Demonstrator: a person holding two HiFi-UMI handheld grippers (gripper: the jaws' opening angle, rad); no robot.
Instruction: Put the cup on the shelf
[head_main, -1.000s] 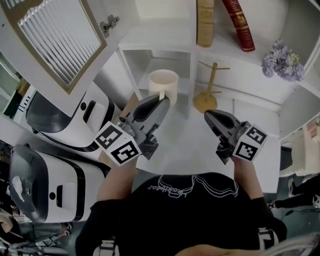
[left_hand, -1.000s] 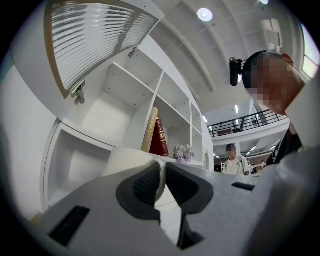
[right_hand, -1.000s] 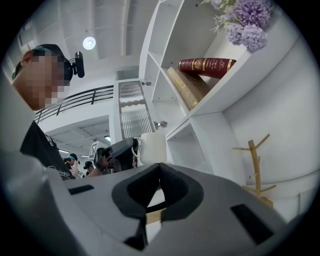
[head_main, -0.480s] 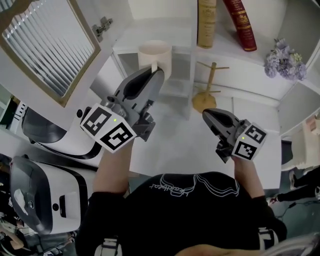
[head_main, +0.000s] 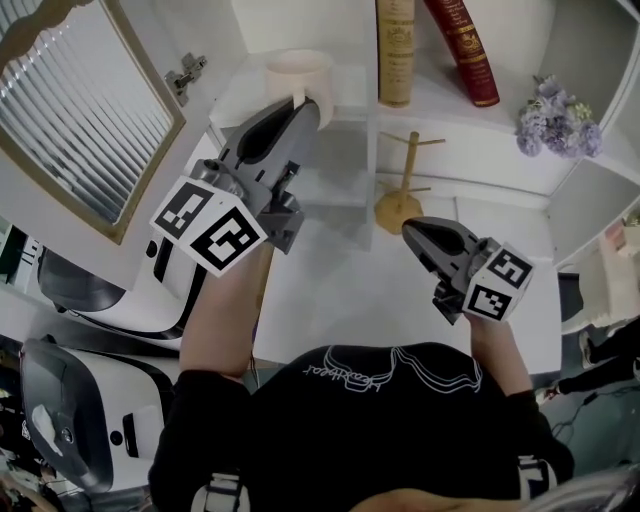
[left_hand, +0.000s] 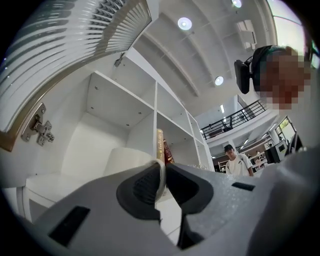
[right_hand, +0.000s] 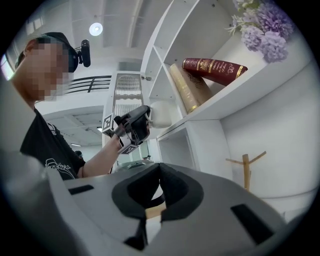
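A cream cup (head_main: 298, 70) is up at the white shelf's (head_main: 238, 88) upper left compartment. My left gripper (head_main: 301, 101) is shut on its thin handle (left_hand: 161, 176), and the cup body (left_hand: 125, 161) stands just beyond the jaws. The right gripper view shows the cup (right_hand: 161, 114) level with the shelf board, held by the left gripper (right_hand: 134, 125). Whether its base touches the board I cannot tell. My right gripper (head_main: 418, 236) hangs lower over the white table (head_main: 330, 290), its jaws closed together with nothing in them (right_hand: 159, 172).
A tan book (head_main: 396, 48) and a red book (head_main: 462, 50) lean in the neighbouring compartment. Purple flowers (head_main: 556, 118) sit at the right. A wooden mug tree (head_main: 402, 188) stands below. An open louvred cabinet door (head_main: 85, 110) hangs left, above white machines (head_main: 95, 290).
My left gripper has carried the cup up and away from me, from in front of the lower compartment to the upper shelf. The right gripper has hardly moved.
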